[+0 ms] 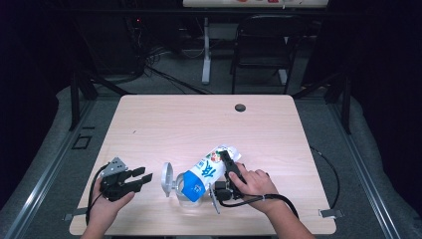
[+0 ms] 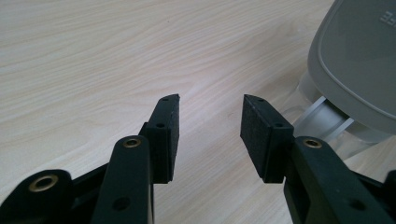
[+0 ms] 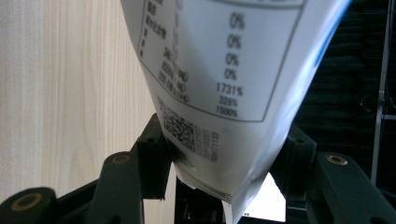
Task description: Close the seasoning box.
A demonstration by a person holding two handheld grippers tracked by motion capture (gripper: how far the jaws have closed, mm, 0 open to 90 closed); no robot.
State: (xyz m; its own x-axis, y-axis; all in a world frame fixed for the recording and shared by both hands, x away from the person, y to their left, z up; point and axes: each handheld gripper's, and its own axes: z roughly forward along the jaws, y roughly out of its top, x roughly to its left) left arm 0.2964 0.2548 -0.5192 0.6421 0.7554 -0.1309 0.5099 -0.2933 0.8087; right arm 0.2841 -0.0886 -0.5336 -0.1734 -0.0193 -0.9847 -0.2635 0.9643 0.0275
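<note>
**While the pouch is tipped, the pour is mid-way and the lid is still to close**

While my right gripper (image 1: 230,167) holds the blue-and-white refill pouch (image 1: 206,174) tilted, its lower blue end points down into the clear container (image 1: 186,191) near the front edge of the wooden table (image 1: 164,124). In the right gripper view the pouch (image 3: 229,79) sits between my jaws, printed nutrition panel facing the camera; both pads press on its sides, so I'm pinching it, not just resting against it.

Left gripper (image 1: 130,180) is idle just left of the container, jaws spread with nothing between them. In the left gripper view the pads (image 2: 163,135) stand apart over bare tabletop, and the container's grey flip lid (image 2: 359,60) stands up just beyond the right one, close but not touching.

Status, as I judge it:
- Done: lid (image 1: 166,179) open and standing upright, pouch picked up, tipped over the container mouth.
- In hand: emptying the pouch. Can't tell whether anything is flowing or how full the container is; the pouch body hides the mouth from above.
- Left: finish the pour, set the pouch down, close the lid, most likely with the left gripper since it's parked right beside it.

Risk: container is light and clear plastic near the table edge; pouch weight leaning on its rim could tip it.
</note>
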